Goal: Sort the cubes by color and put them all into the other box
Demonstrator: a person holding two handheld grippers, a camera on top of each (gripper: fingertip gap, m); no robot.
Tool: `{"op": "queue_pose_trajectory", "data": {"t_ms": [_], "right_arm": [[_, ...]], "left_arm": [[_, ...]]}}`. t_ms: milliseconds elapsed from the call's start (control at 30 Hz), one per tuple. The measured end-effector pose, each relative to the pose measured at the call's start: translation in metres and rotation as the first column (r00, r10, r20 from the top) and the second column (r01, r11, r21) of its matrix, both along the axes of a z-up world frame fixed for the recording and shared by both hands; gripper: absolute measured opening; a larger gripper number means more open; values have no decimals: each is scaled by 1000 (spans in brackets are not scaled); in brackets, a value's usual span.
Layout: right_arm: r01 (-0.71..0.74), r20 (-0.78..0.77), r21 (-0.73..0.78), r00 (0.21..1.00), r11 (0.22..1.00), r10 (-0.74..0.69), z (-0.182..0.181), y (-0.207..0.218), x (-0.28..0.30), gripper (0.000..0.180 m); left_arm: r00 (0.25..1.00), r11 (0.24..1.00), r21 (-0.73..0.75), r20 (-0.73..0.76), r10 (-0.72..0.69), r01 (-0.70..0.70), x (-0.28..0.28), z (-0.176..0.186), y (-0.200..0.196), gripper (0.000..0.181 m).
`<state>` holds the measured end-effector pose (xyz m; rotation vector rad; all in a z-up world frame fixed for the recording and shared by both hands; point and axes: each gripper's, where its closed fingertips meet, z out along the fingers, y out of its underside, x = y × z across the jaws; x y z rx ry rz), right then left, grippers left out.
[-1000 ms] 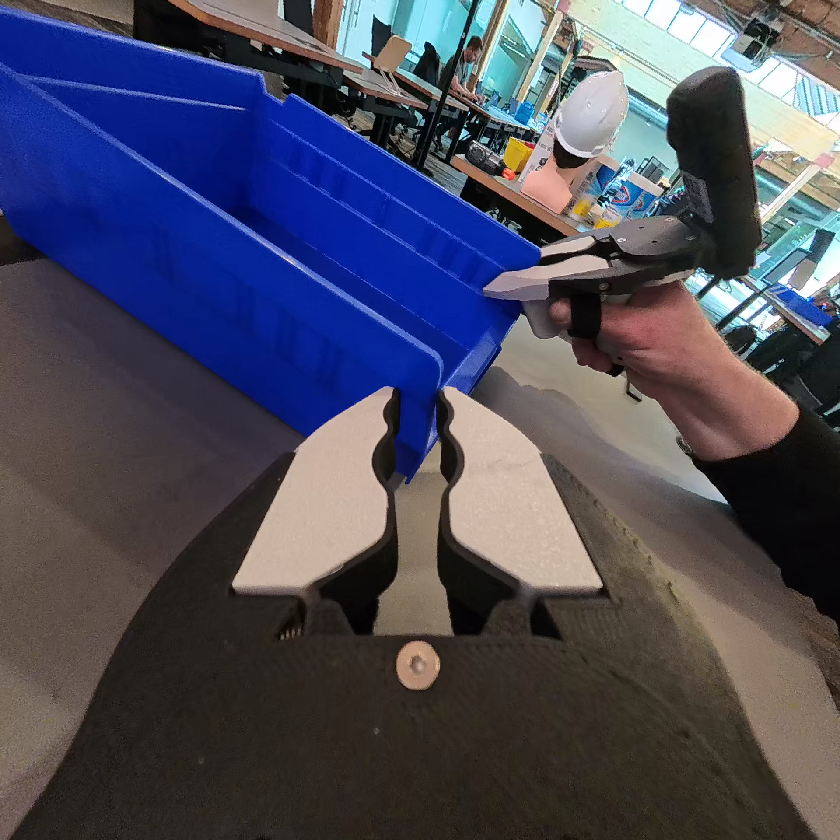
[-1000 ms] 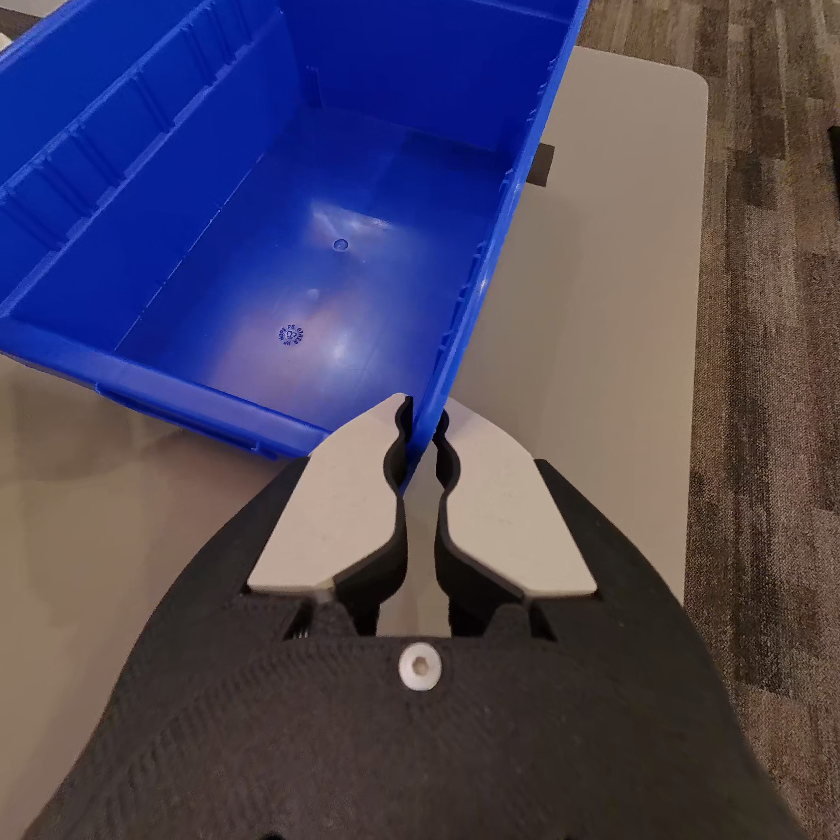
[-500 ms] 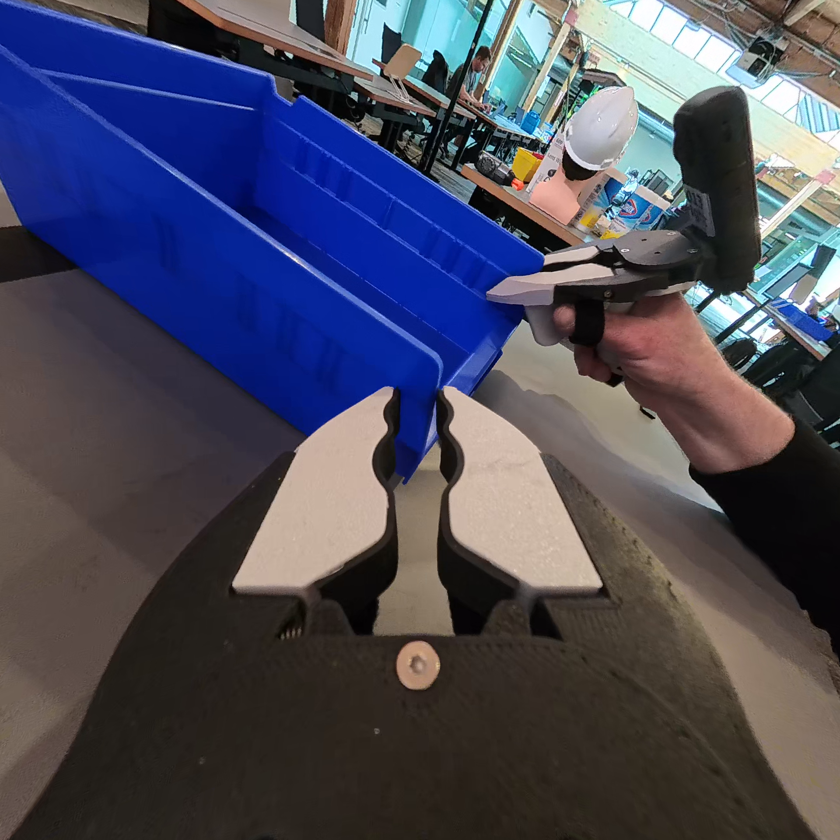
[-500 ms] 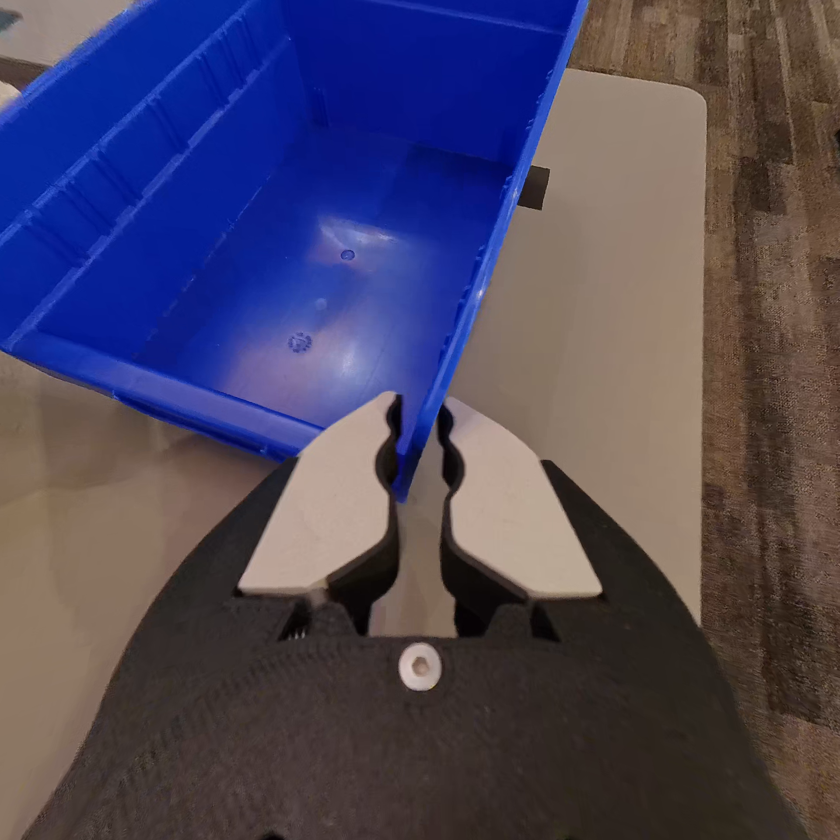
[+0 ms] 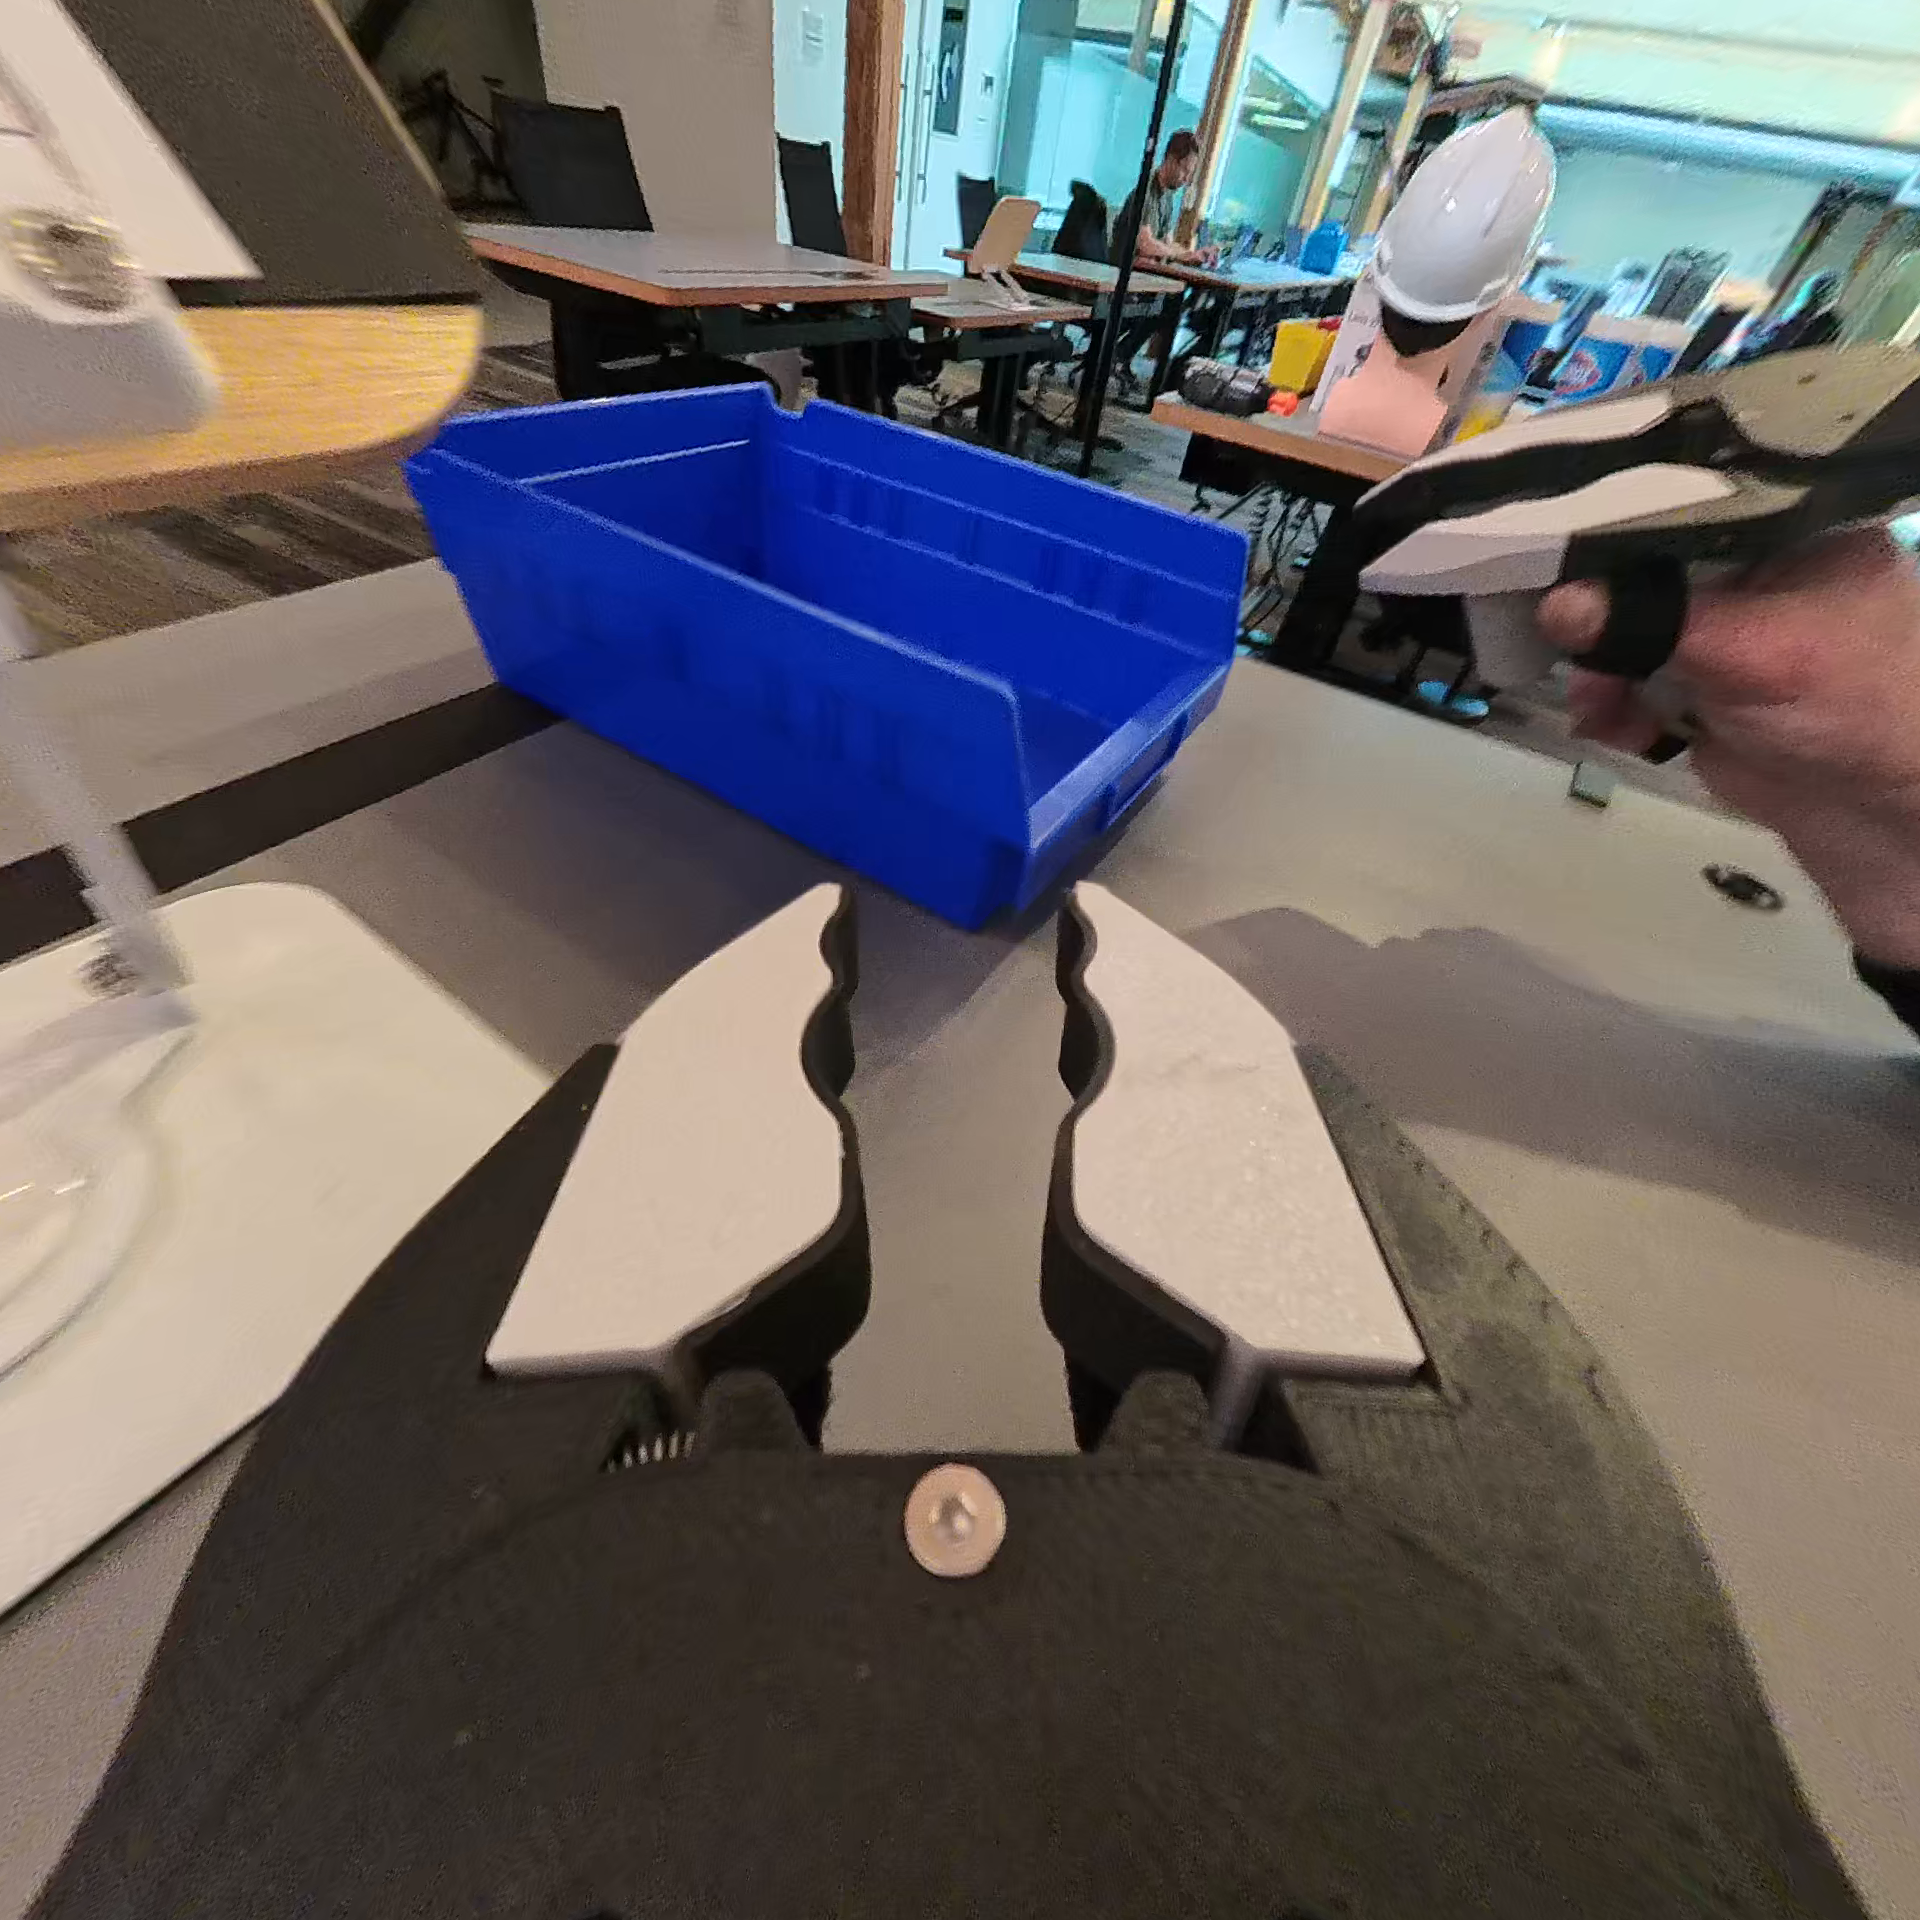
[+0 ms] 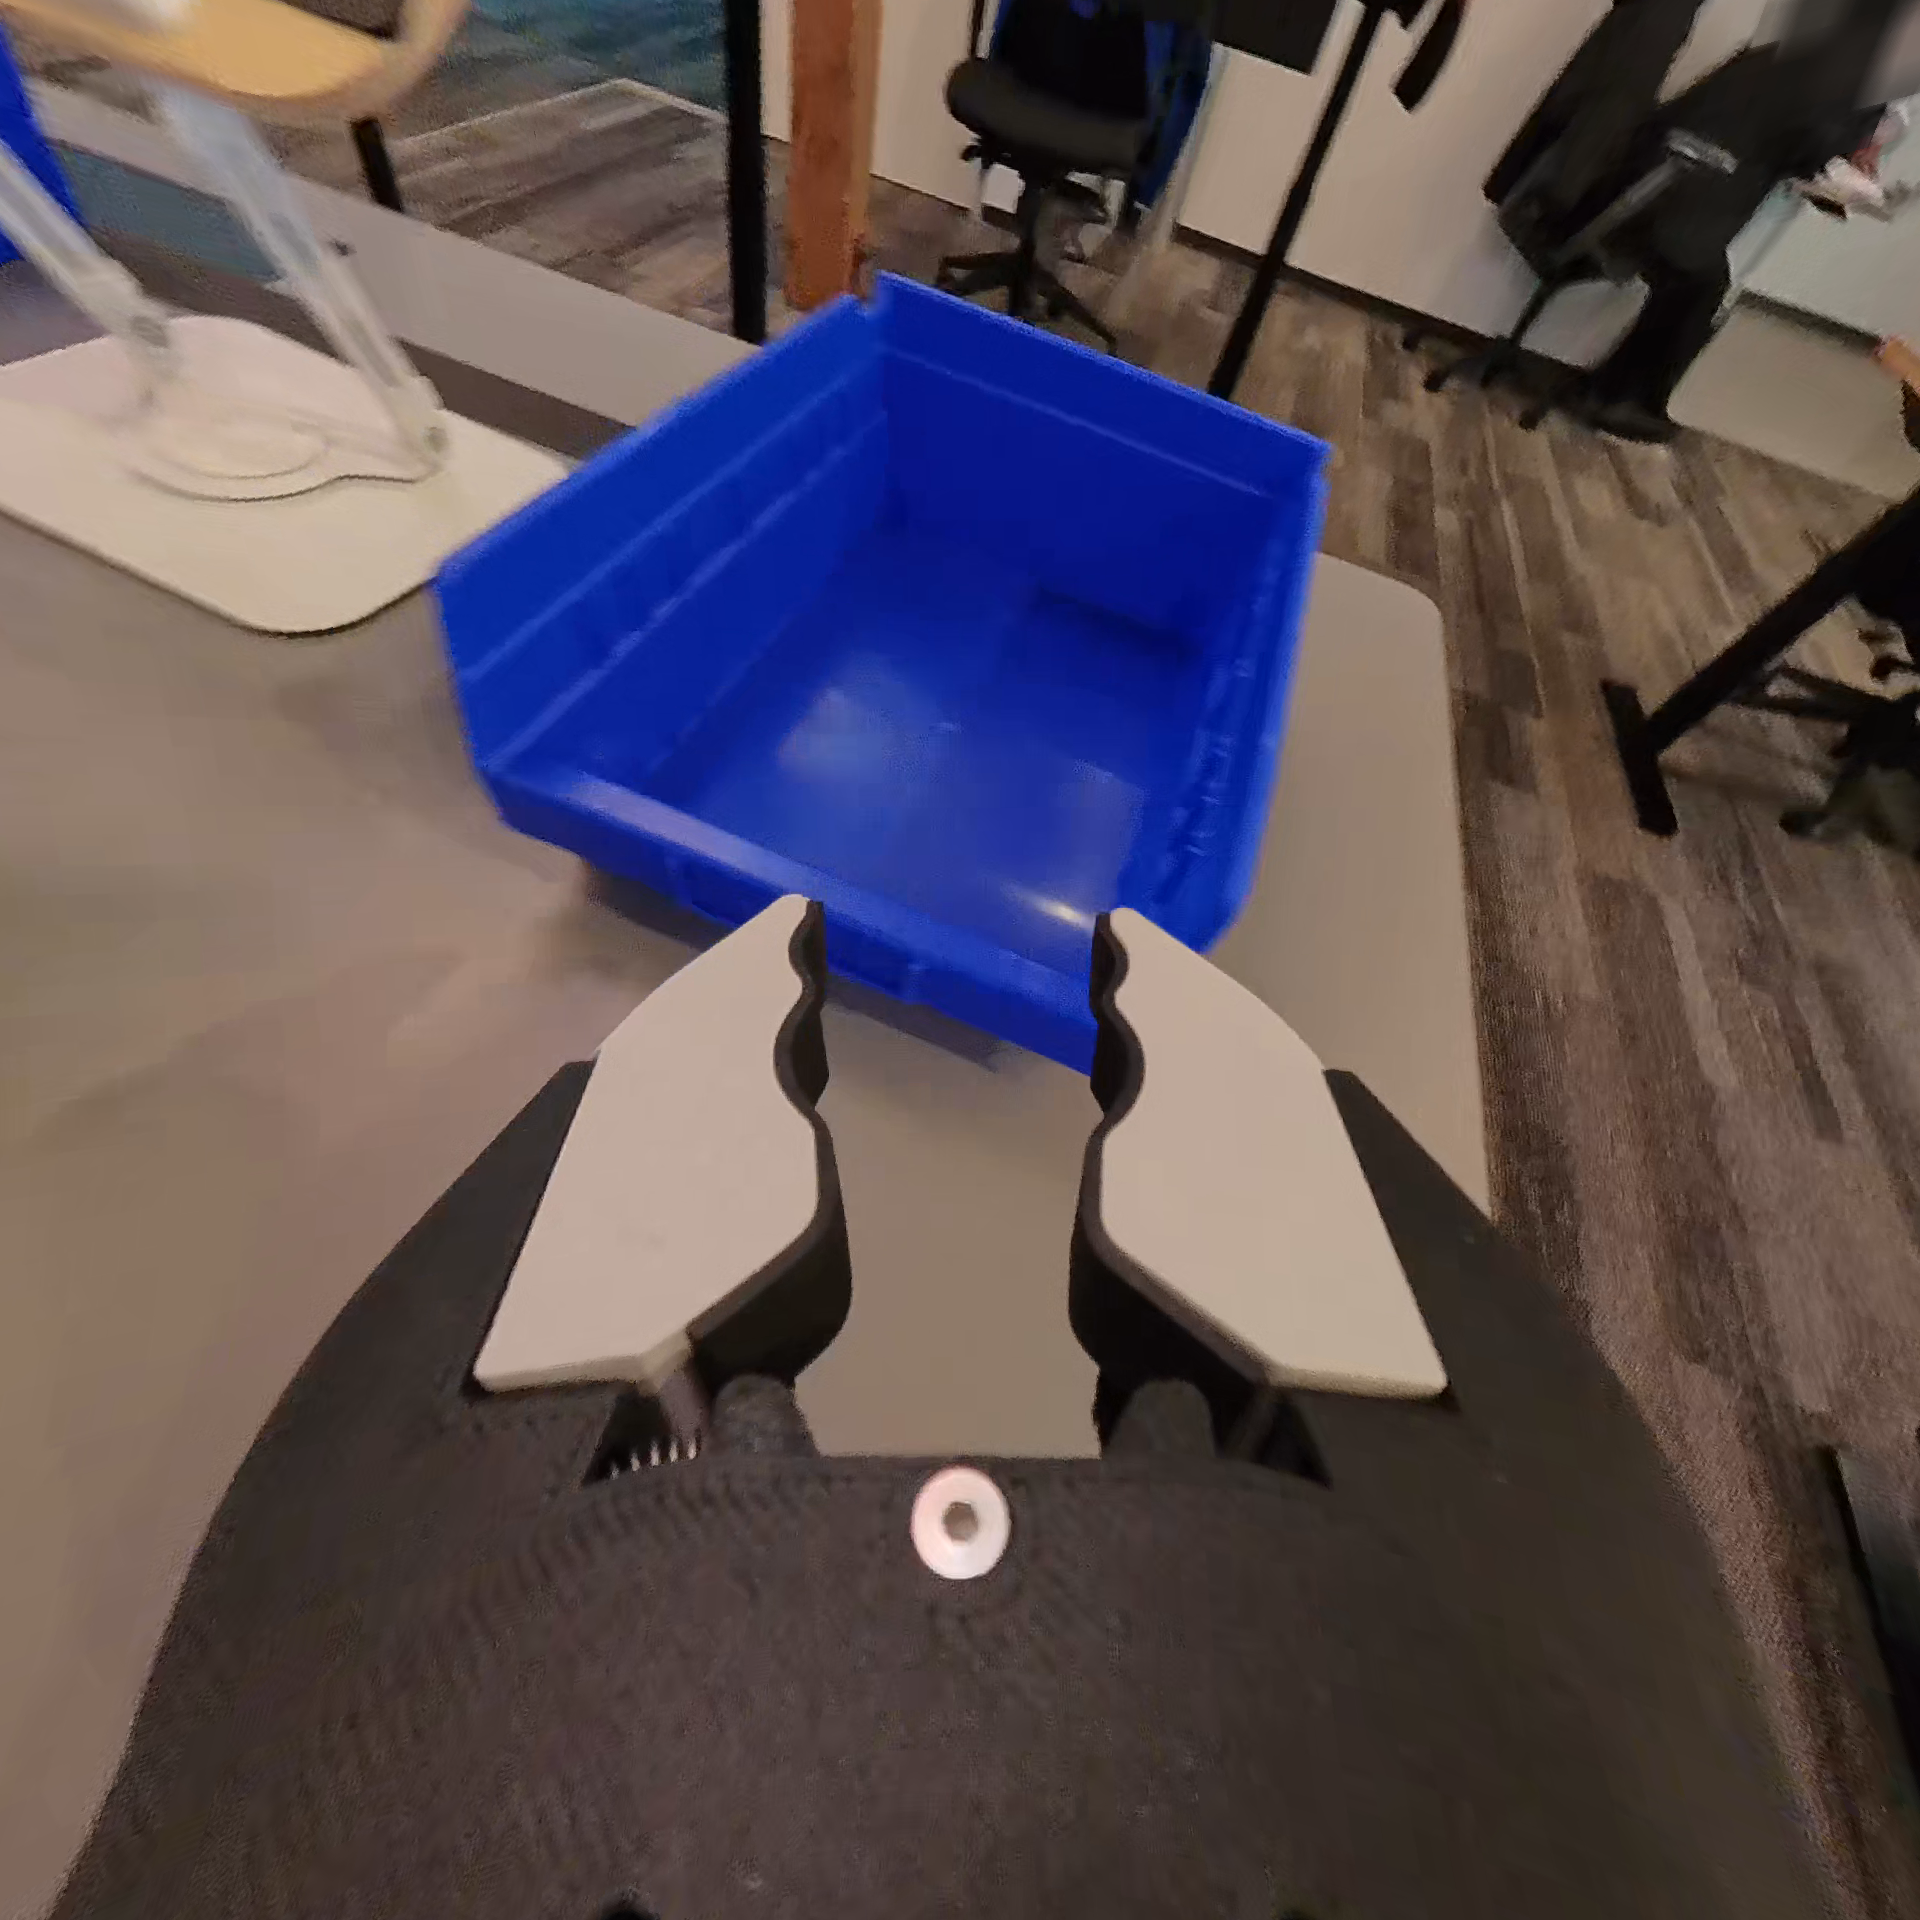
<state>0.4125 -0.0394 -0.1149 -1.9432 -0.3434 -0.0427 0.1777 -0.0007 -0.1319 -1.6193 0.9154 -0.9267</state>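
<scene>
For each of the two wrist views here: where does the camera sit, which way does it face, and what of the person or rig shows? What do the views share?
Left wrist view: sits on the left gripper, low over the grey table, facing the blue bin side-on; its own open fingers, the right gripper and a hand show.
Right wrist view: sits on the right gripper, higher, looking down into the empty bin; only its own open fingers show.
Shared: bin, table, white stand base.

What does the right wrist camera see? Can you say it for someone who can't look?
An empty blue box sits on a grey table. The right gripper hovers just short of it, jaws open and holding nothing. A white stand sits to the left.
</scene>
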Motion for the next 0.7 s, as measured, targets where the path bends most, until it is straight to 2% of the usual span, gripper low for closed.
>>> {"op": "queue_pose_trajectory", "data": {"t_ms": [167,400,533,700], "right_arm": [[-215,42,25,976,976,214,6,-12,-97,42],[-524,-2,29,852,852,524,13,-8,-247,31],[-592,-6,35,806,805,592,13,12,-305,30],[-600,-66,36,797,799,601,-7,41,-346,37]], "left_arm": [[995,992,103,-60,75,-69,-63,0,-6,26],[973,965,224,-155,169,-132,-132,-9,-10,13],[958,948,272,-182,220,-166,-161,-12,-2,12],[948,931,278,-146,282,-235,-193,-9,16,16]]}}
